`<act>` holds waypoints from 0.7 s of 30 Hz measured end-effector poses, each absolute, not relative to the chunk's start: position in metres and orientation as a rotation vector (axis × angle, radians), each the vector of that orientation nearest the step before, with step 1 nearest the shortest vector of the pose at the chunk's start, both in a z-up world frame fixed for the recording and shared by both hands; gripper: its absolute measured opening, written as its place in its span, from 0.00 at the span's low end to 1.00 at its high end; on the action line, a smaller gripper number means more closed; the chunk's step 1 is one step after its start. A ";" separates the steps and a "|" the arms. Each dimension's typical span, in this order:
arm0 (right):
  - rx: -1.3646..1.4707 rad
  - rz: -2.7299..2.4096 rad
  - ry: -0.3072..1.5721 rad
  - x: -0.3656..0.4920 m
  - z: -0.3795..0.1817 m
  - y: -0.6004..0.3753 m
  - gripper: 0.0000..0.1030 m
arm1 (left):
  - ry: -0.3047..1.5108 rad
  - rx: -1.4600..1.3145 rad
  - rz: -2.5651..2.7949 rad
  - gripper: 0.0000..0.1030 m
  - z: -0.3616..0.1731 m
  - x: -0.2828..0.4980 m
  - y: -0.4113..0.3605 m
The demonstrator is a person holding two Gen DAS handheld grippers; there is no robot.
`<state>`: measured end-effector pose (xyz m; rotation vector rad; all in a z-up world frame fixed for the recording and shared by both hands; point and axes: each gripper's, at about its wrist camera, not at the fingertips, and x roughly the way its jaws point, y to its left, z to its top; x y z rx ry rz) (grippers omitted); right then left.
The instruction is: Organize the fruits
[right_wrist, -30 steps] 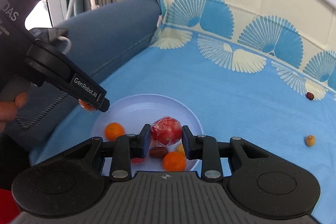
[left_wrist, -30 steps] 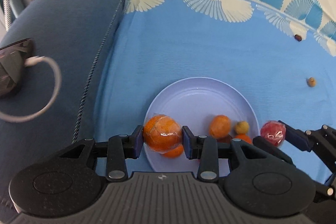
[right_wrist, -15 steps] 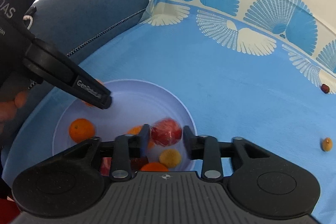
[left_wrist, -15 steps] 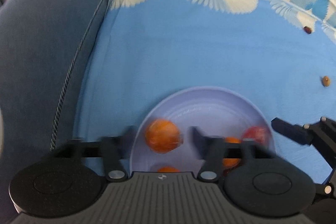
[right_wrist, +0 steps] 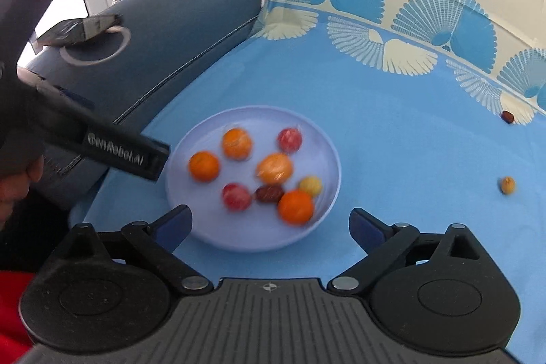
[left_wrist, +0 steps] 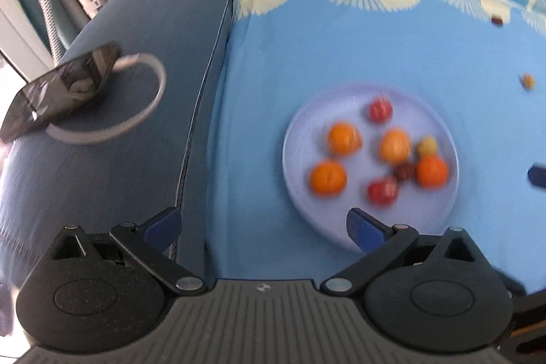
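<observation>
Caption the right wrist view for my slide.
Right gripper opening empty above a plate of fruits; two stray fruits remain on the cloth.

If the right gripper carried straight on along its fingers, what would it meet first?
Probably the plate. The right gripper, jaws opening with nothing between them, points down over the plate's near side, so it would likely meet the orange fruit nearest it or the plate there. Depth is unclear.

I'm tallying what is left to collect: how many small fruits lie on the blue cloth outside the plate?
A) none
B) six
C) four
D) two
D: in the right wrist view a dark red fruit and a yellowish fruit lie on the blue cloth, apart from the plate, which holds all the rest.
</observation>
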<state>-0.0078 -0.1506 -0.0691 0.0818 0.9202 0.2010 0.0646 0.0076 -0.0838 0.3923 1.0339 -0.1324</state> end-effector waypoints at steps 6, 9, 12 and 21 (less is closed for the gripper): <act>0.083 0.187 0.849 -0.054 -0.047 -0.148 0.99 | 0.982 0.368 -0.127 1.00 -0.062 0.011 0.020; 0.087 0.160 0.810 -0.070 -0.037 -0.150 0.99 | 0.949 0.367 -0.128 1.00 -0.053 0.000 0.016; 0.094 0.122 0.764 -0.085 -0.026 -0.155 0.99 | 0.933 0.340 -0.131 1.00 -0.043 -0.009 0.015; 0.099 0.092 0.708 -0.111 -0.011 -0.156 0.99 | 0.874 0.352 -0.148 1.00 -0.027 -0.038 0.011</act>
